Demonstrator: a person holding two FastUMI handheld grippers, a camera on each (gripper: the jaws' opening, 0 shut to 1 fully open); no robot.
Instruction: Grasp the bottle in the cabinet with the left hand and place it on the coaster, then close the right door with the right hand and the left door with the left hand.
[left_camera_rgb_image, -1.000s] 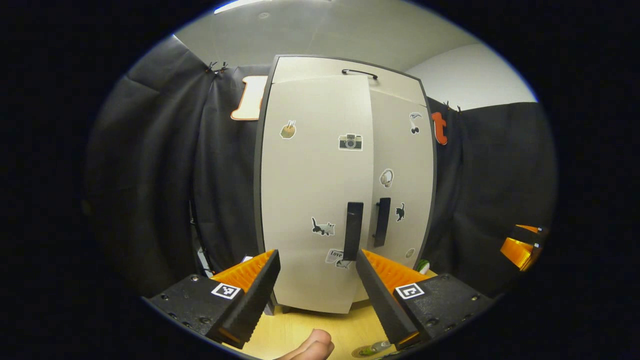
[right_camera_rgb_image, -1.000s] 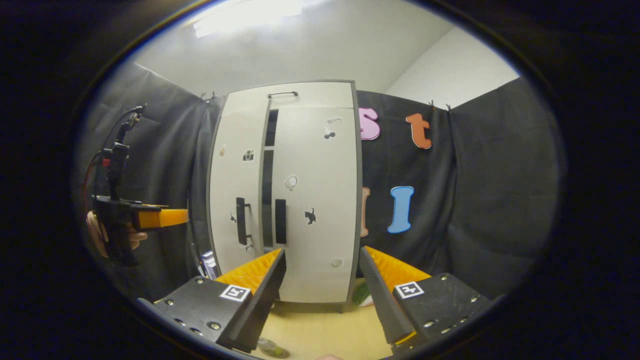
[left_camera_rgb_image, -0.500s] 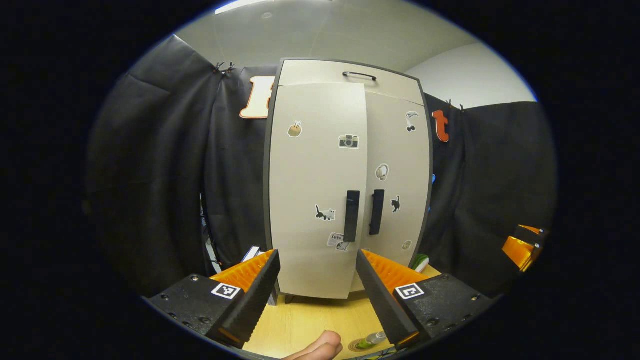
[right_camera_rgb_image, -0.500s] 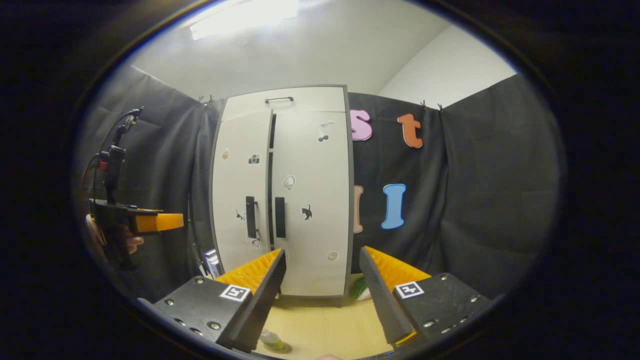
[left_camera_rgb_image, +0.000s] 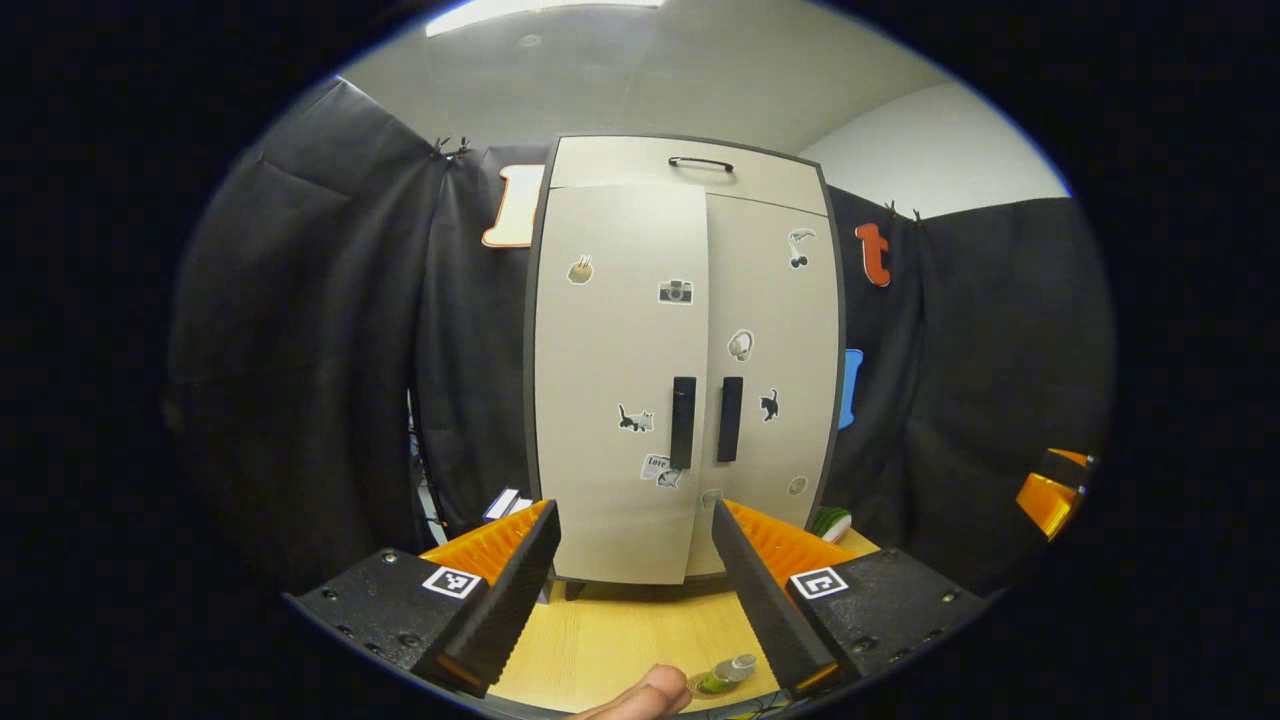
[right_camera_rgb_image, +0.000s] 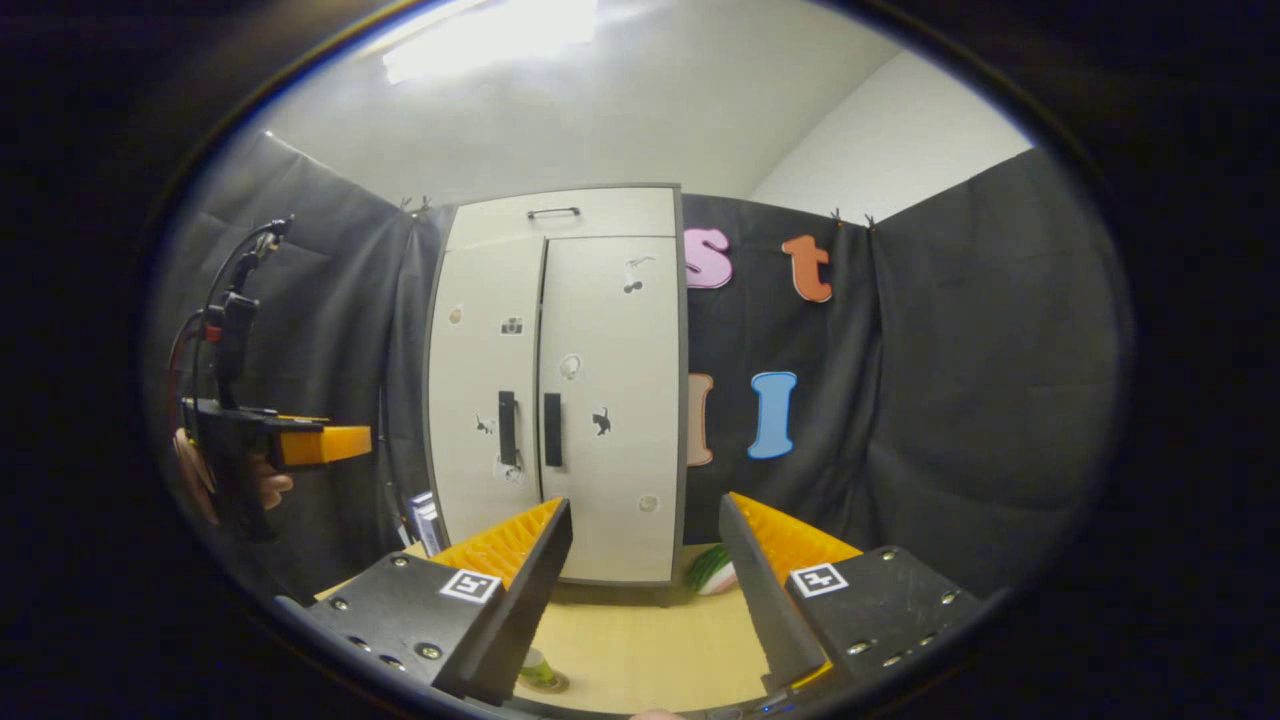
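With both doors of the cabinet (left_camera_rgb_image: 685, 360) looking shut and the bottle (left_camera_rgb_image: 727, 675) standing on its coaster (left_camera_rgb_image: 706, 687) in front of it, the left gripper (left_camera_rgb_image: 632, 580) and right gripper (right_camera_rgb_image: 645, 580), both wide open and empty, should just back off clear of the bottle.

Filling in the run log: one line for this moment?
doors: both shut | bottle: on coaster | left gripper: open, empty | right gripper: open, empty

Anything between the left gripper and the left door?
Nothing visible. The left gripper is open and faces the left door across bare table; the bottle sits low, to one side.
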